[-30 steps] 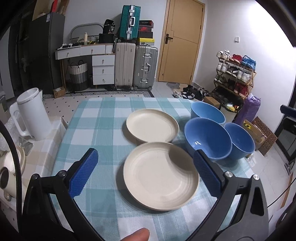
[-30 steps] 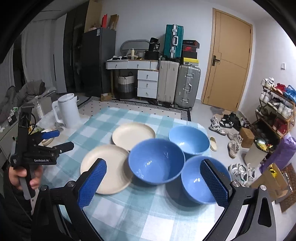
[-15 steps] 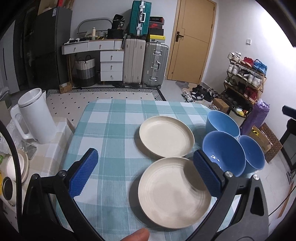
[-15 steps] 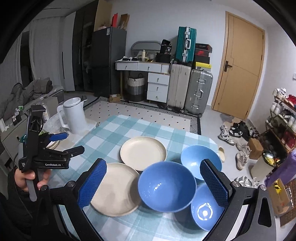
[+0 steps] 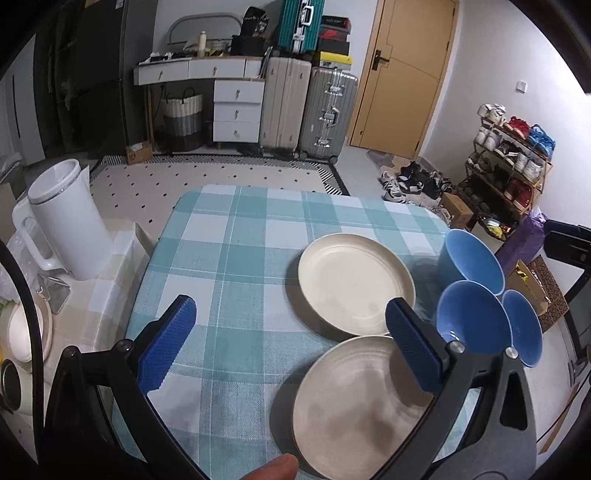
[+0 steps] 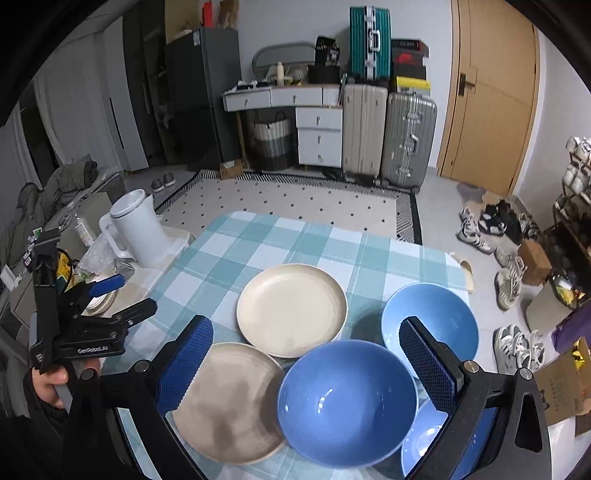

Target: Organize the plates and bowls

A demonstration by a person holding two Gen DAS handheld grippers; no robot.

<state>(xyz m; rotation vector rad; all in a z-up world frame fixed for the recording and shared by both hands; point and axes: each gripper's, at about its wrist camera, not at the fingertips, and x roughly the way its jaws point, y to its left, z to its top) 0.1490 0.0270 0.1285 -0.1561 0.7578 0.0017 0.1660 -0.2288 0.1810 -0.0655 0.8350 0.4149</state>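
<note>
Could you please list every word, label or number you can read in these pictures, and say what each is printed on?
"GenRobot.AI": white lettering on the body of the left hand-held gripper, seen in the right wrist view.
Red logo on the dark shoe box above the suitcases: too blurred to read.
Labels on the small packages at the far left: too small to read.

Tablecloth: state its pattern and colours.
The tablecloth is a teal, pale blue and white check, clearest in the left wrist view.
</note>
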